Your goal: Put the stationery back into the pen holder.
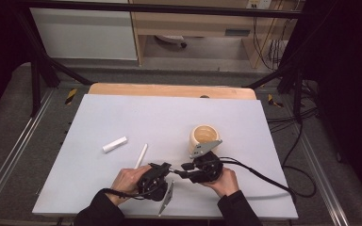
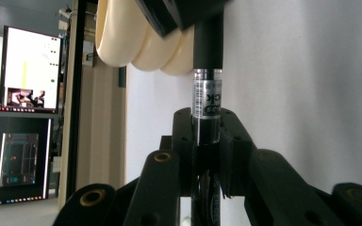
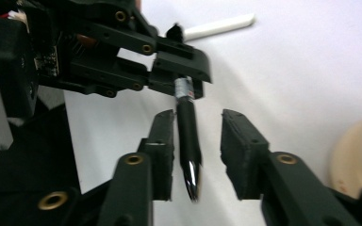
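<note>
Low centre of the high view, the left gripper [image 1: 167,169] clamps the black pen [image 3: 186,127]; the right gripper [image 3: 198,155] stands open around its capped end, cap not yet off.

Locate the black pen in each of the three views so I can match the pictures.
High view: the black pen spans the short gap between the two grippers, low centre.
Left gripper view: it stands upright at centre, clamped by that gripper's jaws, label band showing.
Right gripper view: it hangs between this gripper's parted jaws, cap end nearest the camera.
Shared landmark: the cream ribbed cup.
</note>
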A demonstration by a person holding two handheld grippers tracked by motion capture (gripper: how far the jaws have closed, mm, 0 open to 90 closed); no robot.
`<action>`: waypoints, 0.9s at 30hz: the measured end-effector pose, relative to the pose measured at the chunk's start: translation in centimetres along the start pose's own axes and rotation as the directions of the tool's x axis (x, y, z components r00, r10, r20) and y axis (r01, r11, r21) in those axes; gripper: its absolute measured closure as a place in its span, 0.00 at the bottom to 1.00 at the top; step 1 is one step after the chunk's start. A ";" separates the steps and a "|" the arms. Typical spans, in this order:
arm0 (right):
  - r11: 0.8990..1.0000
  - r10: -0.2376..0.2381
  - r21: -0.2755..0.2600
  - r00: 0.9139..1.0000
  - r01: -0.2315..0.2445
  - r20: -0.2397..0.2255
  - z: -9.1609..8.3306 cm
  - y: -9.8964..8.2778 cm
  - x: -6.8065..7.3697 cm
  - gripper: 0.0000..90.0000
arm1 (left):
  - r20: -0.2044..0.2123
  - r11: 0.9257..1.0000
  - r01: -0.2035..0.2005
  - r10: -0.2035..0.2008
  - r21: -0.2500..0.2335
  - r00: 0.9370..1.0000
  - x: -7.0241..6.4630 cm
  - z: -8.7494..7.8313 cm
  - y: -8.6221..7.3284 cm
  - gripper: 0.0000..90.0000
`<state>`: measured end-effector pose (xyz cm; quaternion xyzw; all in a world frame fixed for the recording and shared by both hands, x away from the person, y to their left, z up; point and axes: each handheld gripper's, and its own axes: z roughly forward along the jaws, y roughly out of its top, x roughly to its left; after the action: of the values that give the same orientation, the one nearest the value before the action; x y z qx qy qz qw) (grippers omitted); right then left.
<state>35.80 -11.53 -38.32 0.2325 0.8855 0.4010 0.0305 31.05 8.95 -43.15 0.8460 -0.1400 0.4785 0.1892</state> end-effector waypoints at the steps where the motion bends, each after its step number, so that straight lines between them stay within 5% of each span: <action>1: 1.000 0.004 -0.015 1.000 -0.004 0.006 -0.3 -0.2 -0.1 0.69 | 0.006 1.000 0.000 0.000 0.007 1.000 0.1 0.0 -0.1 0.88; 7: 0.996 0.047 -0.082 0.997 -0.042 0.054 -1.8 -1.4 -0.6 0.50 | 0.028 0.999 0.048 -0.049 0.009 0.998 0.0 0.1 -0.5 0.88; 13: 0.990 0.103 -0.101 0.993 -0.097 0.058 -2.4 -3.1 -1.2 0.33 | 0.058 0.992 0.127 -0.128 0.027 0.990 0.3 0.0 -1.1 0.88; 20: 0.974 0.200 -0.124 0.977 -0.189 0.080 -2.7 -4.9 -2.5 0.14 | 0.088 0.971 0.235 -0.237 0.041 0.967 0.8 0.0 -1.9 0.88; 24: 0.973 0.210 -0.121 0.969 -0.195 0.128 -2.7 -5.8 -3.1 0.07 | 0.098 0.951 0.305 -0.309 0.047 0.946 0.9 -0.1 -2.3 0.88; 27: 0.972 0.219 -0.117 0.966 -0.203 0.139 -2.7 -6.5 -3.4 0.04 | 0.111 0.931 0.359 -0.364 0.066 0.925 1.2 -0.1 -2.7 0.88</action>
<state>35.68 -18.62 -41.61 0.3533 0.8293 0.4278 0.0661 32.70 11.31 -42.57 0.8888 0.0177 0.3859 0.2464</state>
